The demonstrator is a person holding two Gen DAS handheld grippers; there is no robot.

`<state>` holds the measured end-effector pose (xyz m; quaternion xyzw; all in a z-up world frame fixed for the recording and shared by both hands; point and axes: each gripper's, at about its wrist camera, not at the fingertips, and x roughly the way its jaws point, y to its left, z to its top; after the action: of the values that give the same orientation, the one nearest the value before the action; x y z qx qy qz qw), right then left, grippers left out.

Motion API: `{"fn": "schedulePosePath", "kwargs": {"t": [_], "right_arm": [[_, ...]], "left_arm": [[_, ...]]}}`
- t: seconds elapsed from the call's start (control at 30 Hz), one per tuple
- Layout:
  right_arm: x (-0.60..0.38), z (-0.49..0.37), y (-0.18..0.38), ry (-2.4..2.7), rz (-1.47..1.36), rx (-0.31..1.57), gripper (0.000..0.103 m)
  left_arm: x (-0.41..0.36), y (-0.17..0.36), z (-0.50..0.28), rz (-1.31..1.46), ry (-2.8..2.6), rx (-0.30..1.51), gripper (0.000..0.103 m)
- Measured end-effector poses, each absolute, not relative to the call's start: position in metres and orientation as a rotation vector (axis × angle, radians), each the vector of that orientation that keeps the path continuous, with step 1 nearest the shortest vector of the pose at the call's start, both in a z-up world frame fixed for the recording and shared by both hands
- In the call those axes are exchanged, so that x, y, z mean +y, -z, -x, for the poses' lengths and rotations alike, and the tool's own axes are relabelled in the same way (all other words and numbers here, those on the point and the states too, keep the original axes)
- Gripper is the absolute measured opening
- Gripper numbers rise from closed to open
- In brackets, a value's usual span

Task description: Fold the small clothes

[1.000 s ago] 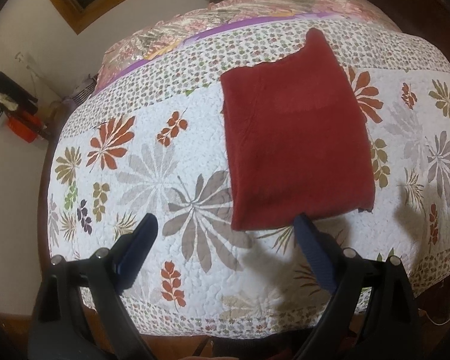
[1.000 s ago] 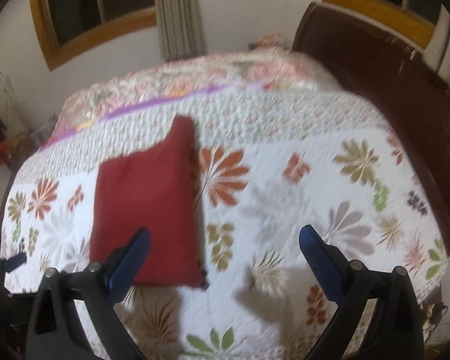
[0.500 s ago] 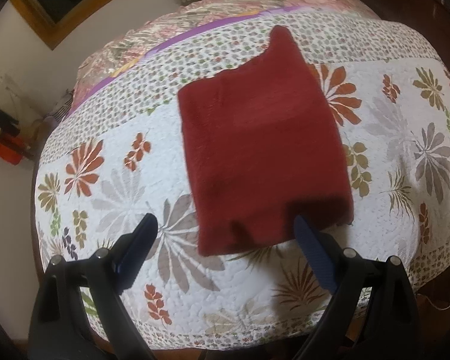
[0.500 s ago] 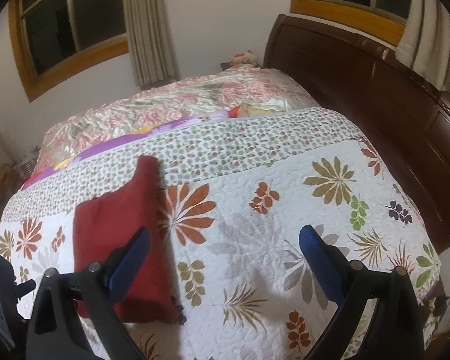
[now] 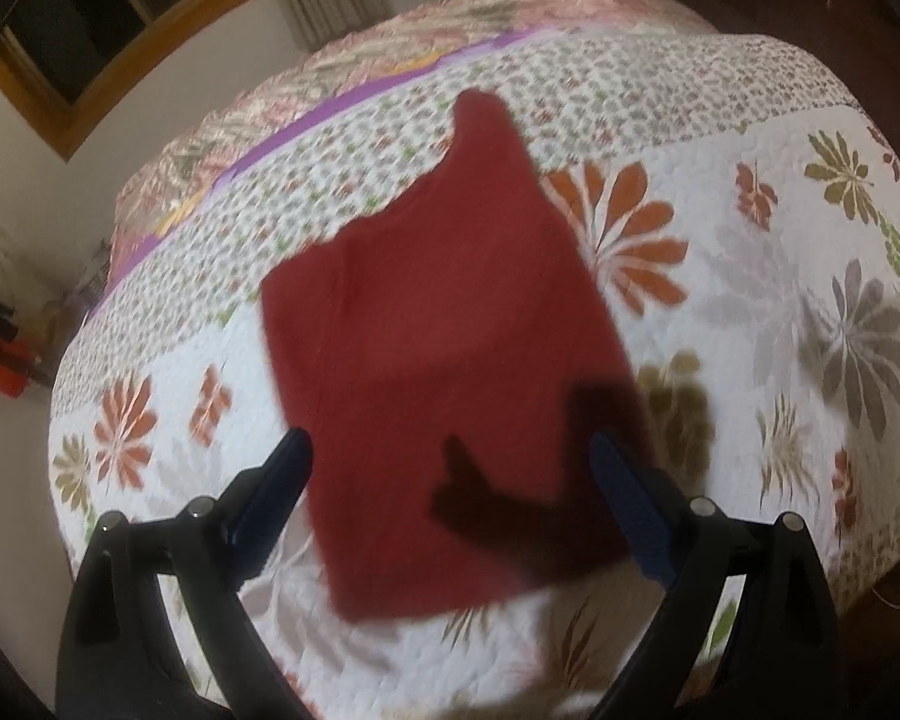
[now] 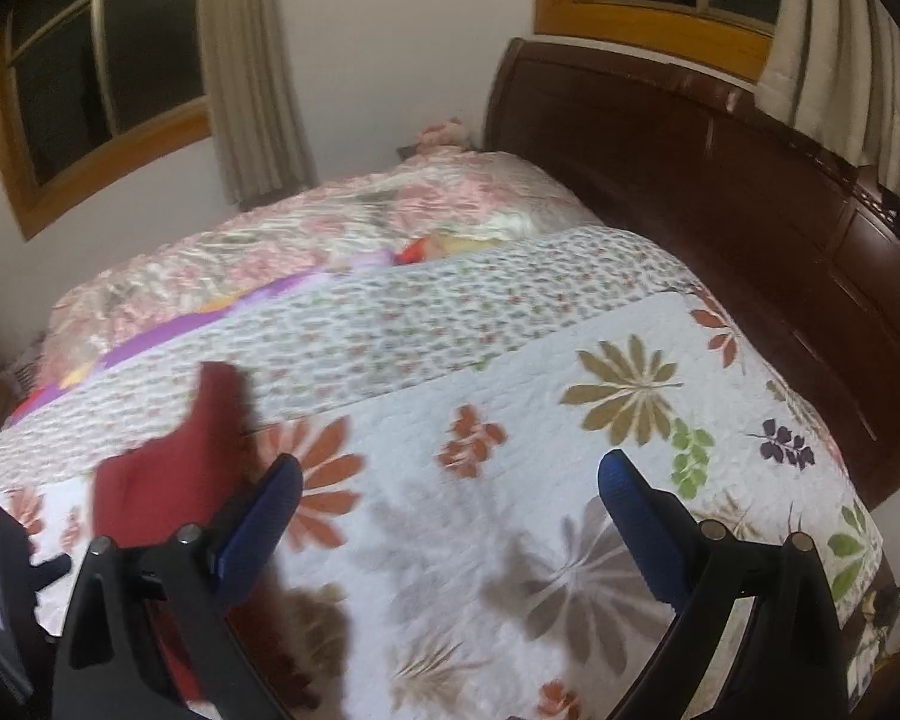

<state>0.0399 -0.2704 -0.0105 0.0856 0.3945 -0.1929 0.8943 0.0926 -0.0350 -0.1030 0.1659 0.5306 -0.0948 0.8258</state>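
On the quilt, a folded red garment, seemingly flat; both claws gape empty.

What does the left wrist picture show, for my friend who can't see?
A dark red folded garment lies flat on a white flowered quilt covering a bed. The open left tongs hang above its near edge, holding nothing, and cast a shadow on it.

No readable text, label, brand or number shows in either view
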Motion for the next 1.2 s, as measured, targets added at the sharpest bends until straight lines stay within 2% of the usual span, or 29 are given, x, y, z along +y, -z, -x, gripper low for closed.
{"fn": "schedulePosePath", "kwargs": {"t": [0.33, 0.57, 0.67, 0.77, 1.2], "right_arm": [[-0.442, -0.116, 0.126, 0.562, -0.248, 0.783, 0.099], [-0.487, -0.160, 0.177, 0.641, -0.138, 0.771, 0.099], [-0.492, -0.162, 0.199, 0.638, -0.131, 0.741, 0.099], [-0.502, -0.151, 0.209, 0.611, -0.238, 0.669, 0.100], [-0.502, -0.143, 0.211, 0.633, -0.233, 0.644, 0.100]], "left_arm": [[-0.188, 0.158, -0.201, -0.203, 0.276, 0.906, 0.095], [-0.275, 0.196, -0.249, -0.278, 0.248, 0.774, 0.098], [-0.289, 0.217, -0.259, -0.288, 0.230, 0.772, 0.101], [-0.287, 0.225, -0.262, -0.238, 0.243, 0.734, 0.101], [-0.283, 0.230, -0.255, -0.184, 0.272, 0.689, 0.101]]}}
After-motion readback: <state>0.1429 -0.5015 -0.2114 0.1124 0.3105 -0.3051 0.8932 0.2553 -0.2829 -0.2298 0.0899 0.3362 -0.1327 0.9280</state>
